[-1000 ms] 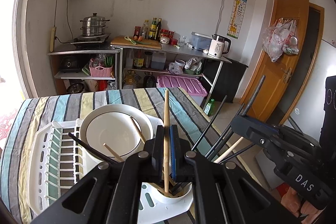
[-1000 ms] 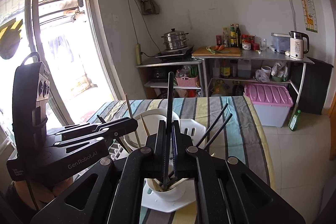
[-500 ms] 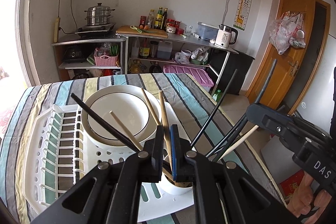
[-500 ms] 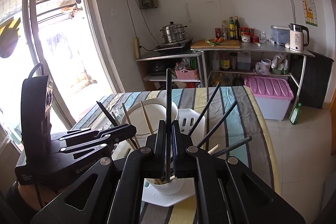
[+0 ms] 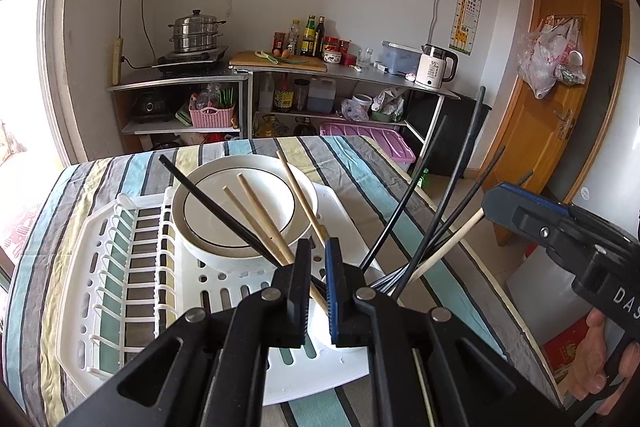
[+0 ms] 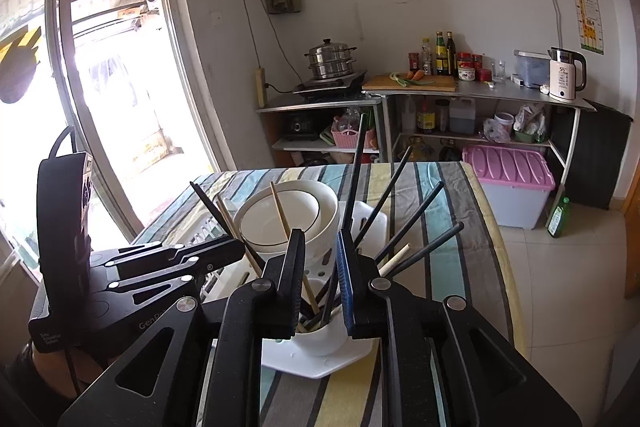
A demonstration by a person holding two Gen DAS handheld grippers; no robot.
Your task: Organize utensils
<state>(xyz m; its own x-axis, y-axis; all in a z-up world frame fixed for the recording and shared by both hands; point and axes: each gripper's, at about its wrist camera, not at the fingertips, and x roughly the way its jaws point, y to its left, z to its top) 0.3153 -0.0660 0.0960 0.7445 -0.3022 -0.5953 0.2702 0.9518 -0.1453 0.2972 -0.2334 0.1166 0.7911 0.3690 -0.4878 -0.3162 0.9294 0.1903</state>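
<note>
A white cup point(image 6: 320, 337) at the near corner of a white dish rack point(image 5: 120, 267) holds several black and wooden chopsticks that fan outward. A wooden chopstick point(image 5: 298, 197) and a black chopstick point(image 6: 354, 179) stand in the cup, free of the jaws. My left gripper point(image 5: 318, 251) is open just above the cup, its jaws either side of the wooden chopstick. My right gripper point(image 6: 320, 239) is open over the same cup, with the black chopstick rising beside its right jaw. The right gripper also shows in the left wrist view point(image 5: 520, 215).
A stack of white bowls point(image 5: 240, 211) sits in the rack behind the cup. The rack lies on a striped tablecloth point(image 5: 360, 171). The table's right edge point(image 5: 500, 299) drops to a tiled floor. Kitchen shelves point(image 5: 280, 95) stand against the far wall.
Both grippers have opened. The left let go of the wooden chopstick and the right let go of the black chopstick; both sticks now rest in the cup. Both grippers lifted back slightly.
</note>
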